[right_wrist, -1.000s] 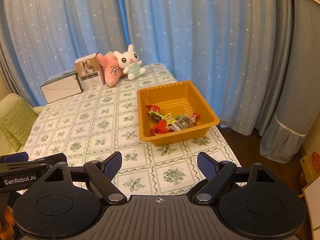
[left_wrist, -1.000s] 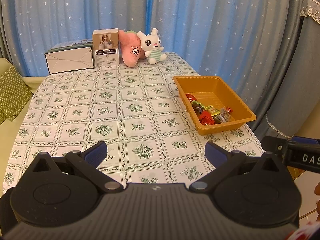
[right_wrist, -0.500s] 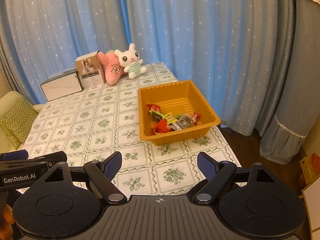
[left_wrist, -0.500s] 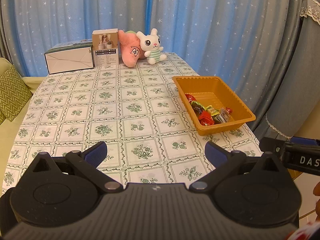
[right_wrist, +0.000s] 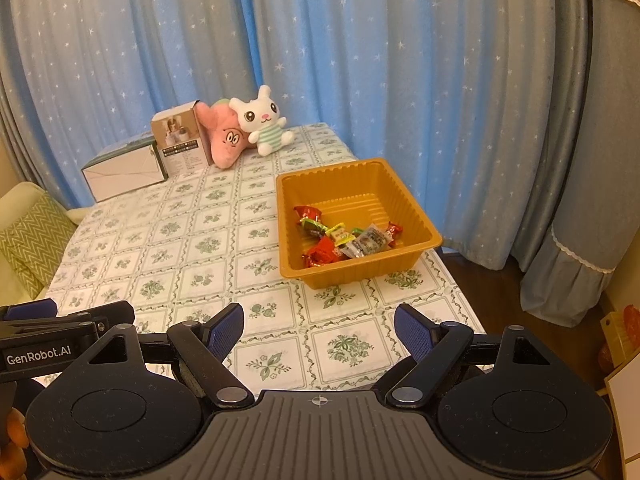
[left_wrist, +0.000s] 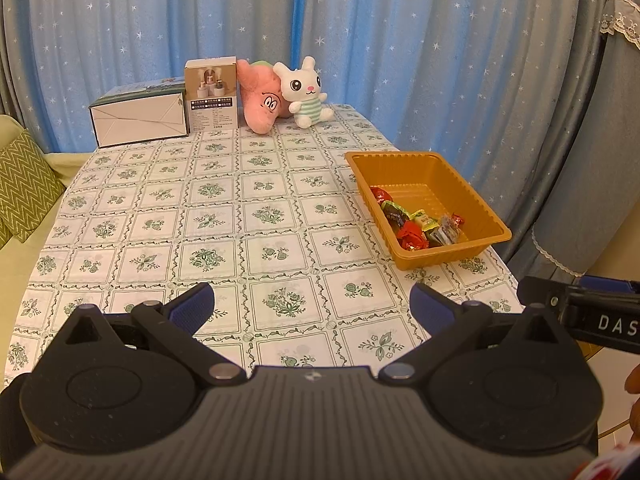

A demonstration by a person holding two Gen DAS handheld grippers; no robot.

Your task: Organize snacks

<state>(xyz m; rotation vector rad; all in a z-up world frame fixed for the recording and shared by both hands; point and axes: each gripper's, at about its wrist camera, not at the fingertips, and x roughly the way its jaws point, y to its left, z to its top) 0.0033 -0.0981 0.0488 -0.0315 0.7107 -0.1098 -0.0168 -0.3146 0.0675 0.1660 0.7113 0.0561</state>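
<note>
An orange plastic tray stands at the right edge of the table and holds several wrapped snacks. It also shows in the right wrist view, with the snacks in its near half. My left gripper is open and empty above the table's near edge, left of the tray. My right gripper is open and empty above the near edge, in front of the tray.
The table has a floral checked cloth. At its far end stand a white box, a small carton, a pink plush and a white rabbit plush. Blue curtains hang behind. A green cushion lies at the left.
Both grippers have drifted back slightly from the table. Nothing on the table has moved.
</note>
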